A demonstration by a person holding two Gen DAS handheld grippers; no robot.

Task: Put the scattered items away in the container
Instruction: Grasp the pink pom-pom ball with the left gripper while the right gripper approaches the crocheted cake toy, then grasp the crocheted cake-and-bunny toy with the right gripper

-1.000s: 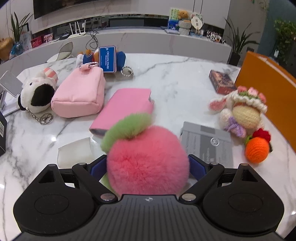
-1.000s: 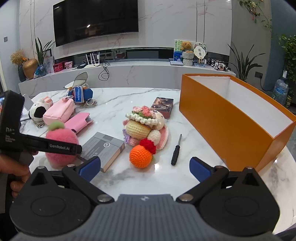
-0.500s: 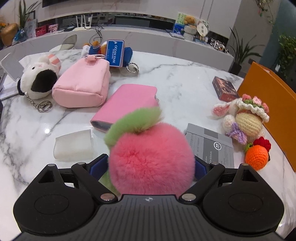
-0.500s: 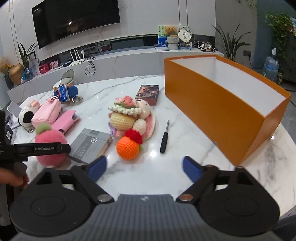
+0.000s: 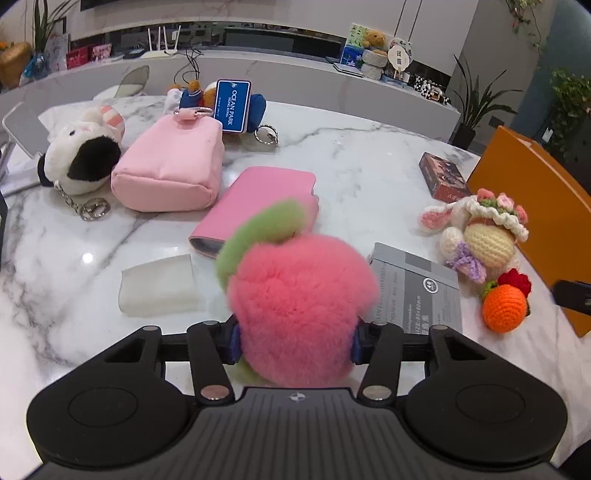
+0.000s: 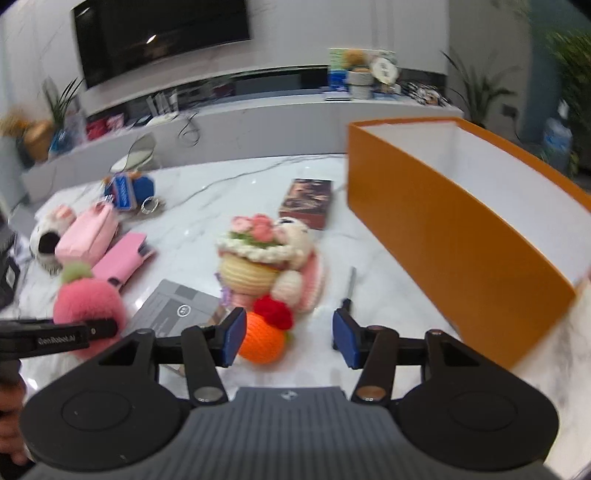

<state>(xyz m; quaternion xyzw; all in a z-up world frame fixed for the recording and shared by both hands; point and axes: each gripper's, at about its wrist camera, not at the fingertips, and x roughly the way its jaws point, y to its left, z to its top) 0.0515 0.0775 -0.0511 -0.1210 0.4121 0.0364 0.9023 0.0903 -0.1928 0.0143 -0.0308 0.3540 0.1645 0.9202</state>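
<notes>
White marble table point(image 5: 369, 155), grey-veined, glossy; living room behind with a long low counter, wall TV point(image 6: 162, 33), potted plants. Orange box point(image 6: 454, 236), white inside, stands open at the table's right edge.

Left gripper point(image 5: 295, 334) clamped on the pink fluffy apple plush point(image 5: 299, 306), green leaf on top; plush is pinched between both blue pads, above the table near its front edge. Beyond it: pink wallet point(image 5: 258, 206), pink pouch point(image 5: 170, 170), grey card box point(image 5: 417, 288).

Right gripper point(image 6: 288, 341) empty, jaws moderately apart, hovering over the crocheted orange point(image 6: 264, 338), with the black screwdriver point(image 6: 349, 291) just right.
</notes>
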